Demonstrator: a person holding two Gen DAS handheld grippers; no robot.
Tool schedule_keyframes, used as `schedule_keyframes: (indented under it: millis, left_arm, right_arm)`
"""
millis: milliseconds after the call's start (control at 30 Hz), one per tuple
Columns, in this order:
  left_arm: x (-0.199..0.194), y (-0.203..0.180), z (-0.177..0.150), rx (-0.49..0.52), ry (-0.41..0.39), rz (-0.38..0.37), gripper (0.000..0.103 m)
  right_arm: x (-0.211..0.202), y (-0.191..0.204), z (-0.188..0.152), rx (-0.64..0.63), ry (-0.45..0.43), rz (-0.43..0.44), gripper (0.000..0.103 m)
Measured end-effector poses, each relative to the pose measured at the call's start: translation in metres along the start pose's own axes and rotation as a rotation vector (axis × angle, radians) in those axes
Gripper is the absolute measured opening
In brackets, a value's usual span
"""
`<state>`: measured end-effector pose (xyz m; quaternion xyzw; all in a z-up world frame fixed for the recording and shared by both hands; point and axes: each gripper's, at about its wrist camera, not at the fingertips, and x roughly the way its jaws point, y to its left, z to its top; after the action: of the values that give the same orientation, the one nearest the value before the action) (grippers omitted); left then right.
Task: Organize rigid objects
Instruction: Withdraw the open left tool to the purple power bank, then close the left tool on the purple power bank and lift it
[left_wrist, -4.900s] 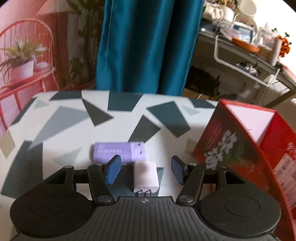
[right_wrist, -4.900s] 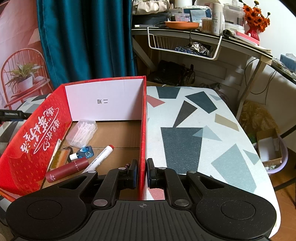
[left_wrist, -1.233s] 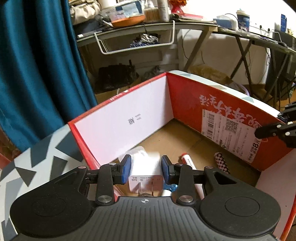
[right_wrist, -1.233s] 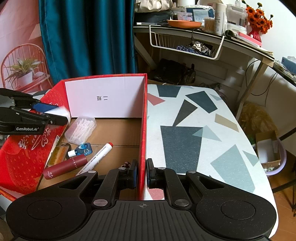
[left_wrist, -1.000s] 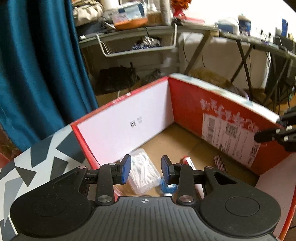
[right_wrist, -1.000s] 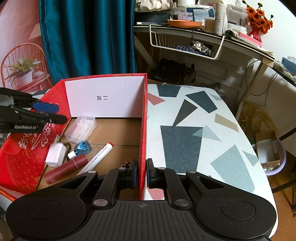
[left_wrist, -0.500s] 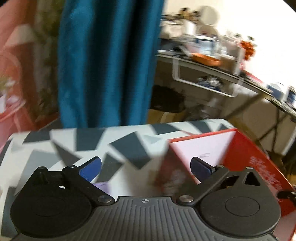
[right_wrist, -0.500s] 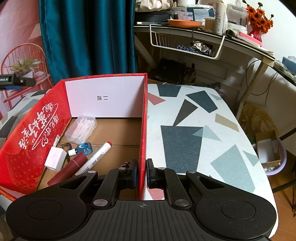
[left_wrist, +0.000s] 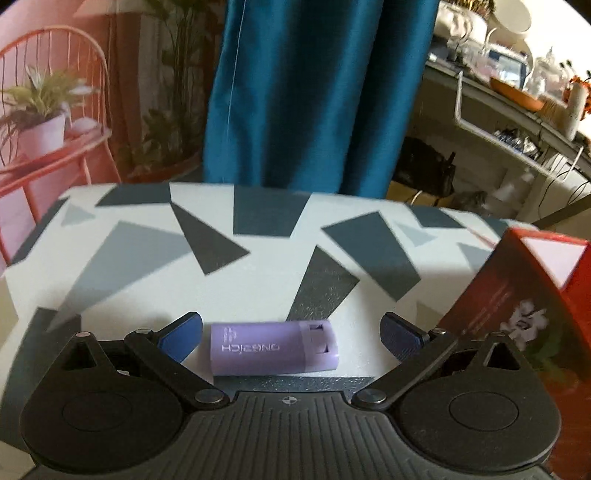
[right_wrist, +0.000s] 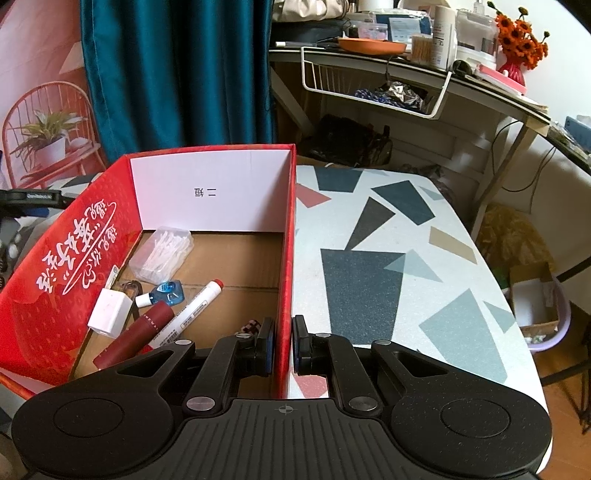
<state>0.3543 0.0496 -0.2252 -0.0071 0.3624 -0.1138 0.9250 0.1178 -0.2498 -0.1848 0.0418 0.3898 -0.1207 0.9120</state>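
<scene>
A purple rectangular case (left_wrist: 274, 347) lies flat on the patterned table (left_wrist: 147, 258), between the wide-spread blue pads of my left gripper (left_wrist: 291, 334), which is open and not touching it. The red cardboard box (right_wrist: 66, 258) stands on the table; its corner (left_wrist: 524, 295) shows at the right of the left wrist view. Inside the box lie a white charger block (right_wrist: 110, 312), a dark red tube (right_wrist: 136, 338), a white marker (right_wrist: 188, 314), a small blue bottle (right_wrist: 166, 297) and a clear packet of swabs (right_wrist: 162, 253). My right gripper (right_wrist: 283, 347) is shut on the box's right wall.
A teal curtain (left_wrist: 314, 92) hangs behind the table. A cluttered shelf with a wire basket (right_wrist: 373, 92) stands at the back right. A lilac bin with cardboard (right_wrist: 535, 310) sits on the floor right of the table. The left gripper's arm (right_wrist: 29, 197) shows beyond the box.
The left gripper let the white charger fall into the box, opened wide, swung left out of the box and came down over the purple case. The right gripper has kept still on the box wall.
</scene>
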Motion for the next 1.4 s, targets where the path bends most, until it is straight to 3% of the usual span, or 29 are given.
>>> schedule_keyframes:
  millis: [333, 633, 733, 1067, 1400]
  left_arm:
    - [0.039, -0.004, -0.006, 0.036, 0.066, 0.116, 0.103]
    - [0.043, -0.003, -0.01, 0.035, 0.088, 0.166, 0.1]
    - [0.039, -0.006, -0.01, 0.041, 0.078, 0.147, 0.089]
    - [0.014, -0.025, -0.023, 0.107, 0.067, 0.068, 0.089]
    - [-0.05, -0.049, -0.02, 0.181, -0.041, -0.059, 0.089]
  right_arm:
    - [0.0, 0.001, 0.002, -0.018, 0.008, -0.005, 0.009]
    - [0.001, 0.001, 0.002, -0.025, 0.011, -0.008, 0.009]
    - [0.002, 0.001, 0.002, -0.024, 0.01, -0.006, 0.009]
    - [0.003, 0.002, 0.002, -0.023, 0.009, -0.007, 0.009]
    - [0.004, 0.004, 0.001, -0.022, 0.003, -0.018, 0.009]
